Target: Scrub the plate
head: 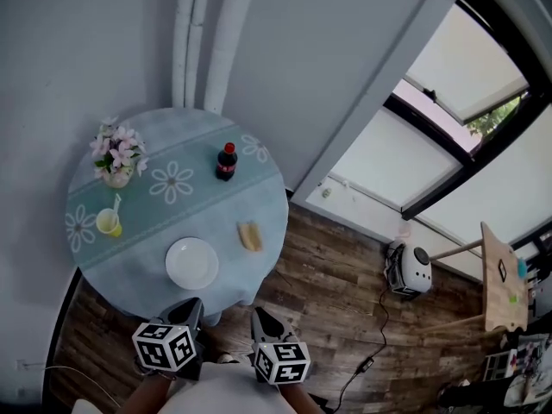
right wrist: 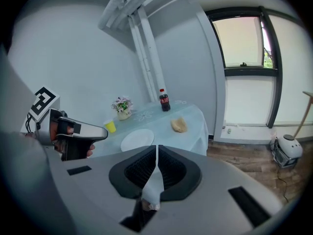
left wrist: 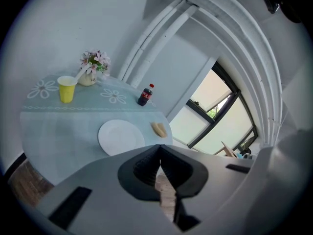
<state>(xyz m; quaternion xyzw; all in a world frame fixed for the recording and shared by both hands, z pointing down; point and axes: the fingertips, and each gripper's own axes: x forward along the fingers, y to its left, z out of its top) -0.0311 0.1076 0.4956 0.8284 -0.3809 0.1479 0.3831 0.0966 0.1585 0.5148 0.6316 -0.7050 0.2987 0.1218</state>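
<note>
The white plate point(head: 191, 262) lies flat on the round, blue-clothed worktop point(head: 138, 270), close to its near edge. That puts it within easy reach of someone standing at that side. Just to the right of it, apart from the rim, lies a tan-yellow lump point(head: 249, 235). It is probably the sponge for scrubbing, left beside the plate so one hand can take it while the other steadies the dish.

The cola bottle point(head: 226, 161), the vase of flowers point(head: 116, 153) and the yellow cup point(head: 109, 222) stand farther back and to the left, clear of the working spot.

The left tool point(head: 193, 304) and right tool point(head: 259, 316) hang side by side short of the near edge, both angled down toward the plate. Each has its jaws pressed together with nothing between them. Scrubbing has not begun, and the right tool sits nearer the lump, so it looks the likelier one to fetch it.
</note>
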